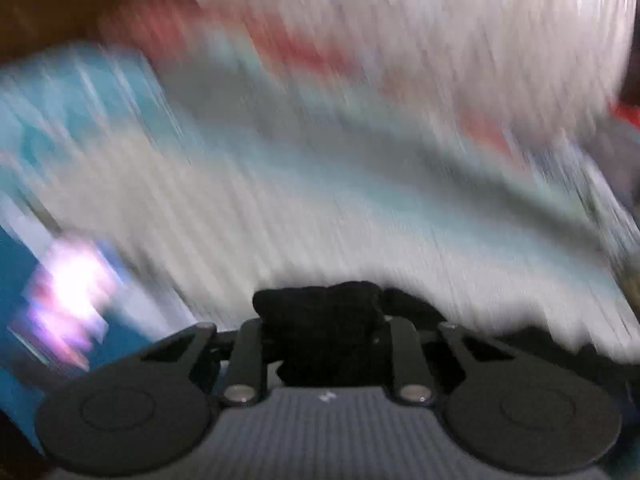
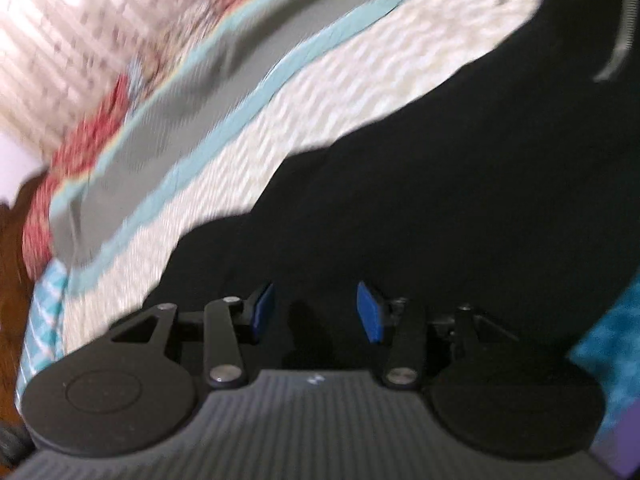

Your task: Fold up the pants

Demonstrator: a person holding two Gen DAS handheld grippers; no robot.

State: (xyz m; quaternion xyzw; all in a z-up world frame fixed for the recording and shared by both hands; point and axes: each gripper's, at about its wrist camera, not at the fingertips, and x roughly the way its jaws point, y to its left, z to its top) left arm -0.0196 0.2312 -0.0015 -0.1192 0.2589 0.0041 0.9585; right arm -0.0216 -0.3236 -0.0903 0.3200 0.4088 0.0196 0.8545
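Note:
The black pants (image 2: 440, 184) lie across a bed with a white, grey and teal striped quilt (image 2: 224, 136). In the right wrist view my right gripper (image 2: 316, 312) is open just above the black cloth, its blue pads (image 2: 370, 314) apart with nothing between them. In the left wrist view my left gripper (image 1: 324, 320) is shut on a bunched fold of the black pants (image 1: 320, 308), which hides its fingertips. More black cloth trails off at the lower right (image 1: 560, 344). The left wrist view is heavily motion-blurred.
The quilt (image 1: 320, 200) has a red patterned band (image 2: 80, 140) at its far edge. A pale patterned cloth or pillow (image 2: 68, 32) lies beyond it. Brown wood (image 2: 10, 264) shows at the left. A teal cloth (image 2: 612, 340) lies at the lower right.

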